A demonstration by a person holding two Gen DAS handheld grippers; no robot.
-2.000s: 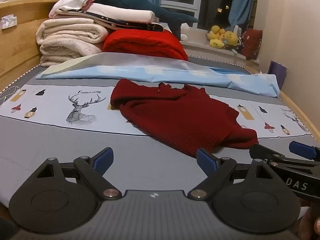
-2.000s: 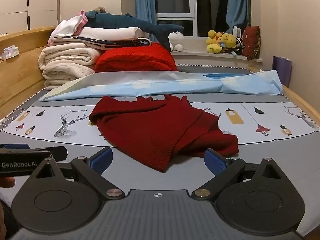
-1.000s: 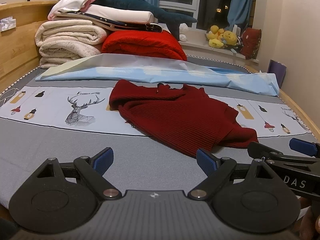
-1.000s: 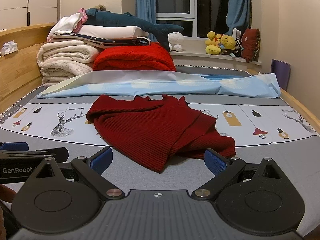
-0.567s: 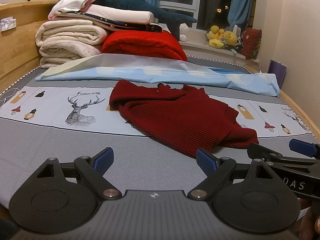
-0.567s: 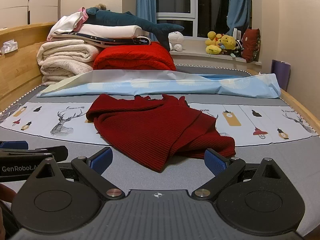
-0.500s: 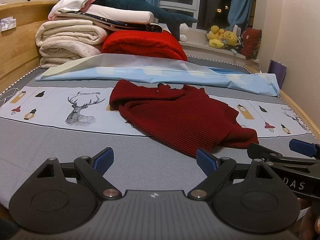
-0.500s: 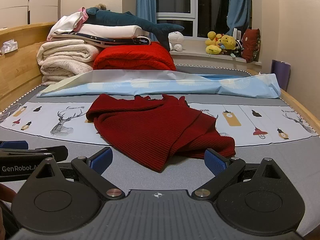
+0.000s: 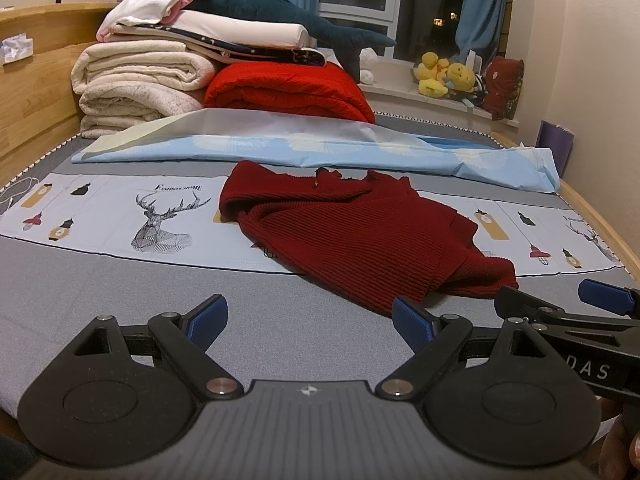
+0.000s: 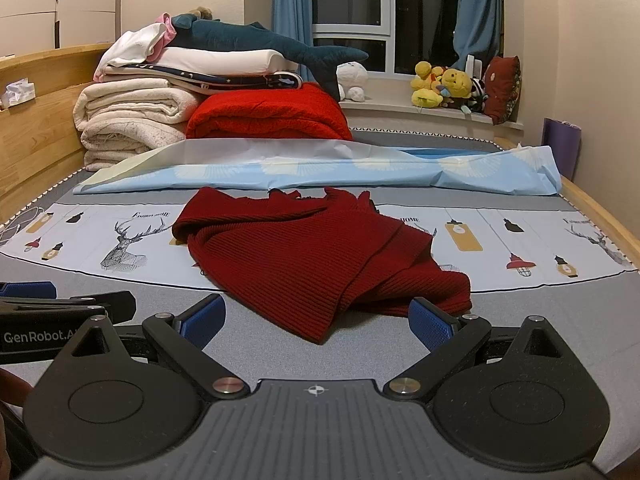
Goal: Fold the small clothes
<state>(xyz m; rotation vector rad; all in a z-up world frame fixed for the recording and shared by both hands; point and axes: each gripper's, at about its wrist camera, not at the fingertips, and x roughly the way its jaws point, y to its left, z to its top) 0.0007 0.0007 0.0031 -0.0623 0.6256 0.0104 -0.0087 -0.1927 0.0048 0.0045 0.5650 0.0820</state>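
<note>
A dark red ribbed knit sweater (image 9: 360, 236) lies crumpled on the bed sheet (image 9: 100, 276), partly folded over itself; it also shows in the right wrist view (image 10: 316, 260). My left gripper (image 9: 310, 318) is open and empty, held low just short of the sweater's near edge. My right gripper (image 10: 316, 322) is open and empty, close to the sweater's near hem. The right gripper also shows at the right edge of the left wrist view (image 9: 560, 308). The left gripper shows at the left edge of the right wrist view (image 10: 68, 300).
A light blue sheet (image 9: 320, 148) lies across the bed behind the sweater. Folded blankets (image 9: 136, 84), a red quilt (image 9: 288, 88) and a plush shark (image 9: 288, 16) are stacked at the head. A wooden bed frame (image 9: 36, 92) runs along the left. Stuffed toys (image 9: 448, 76) sit on the windowsill.
Both grippers have shifted very slightly; the view is almost the same. The sweater has not moved.
</note>
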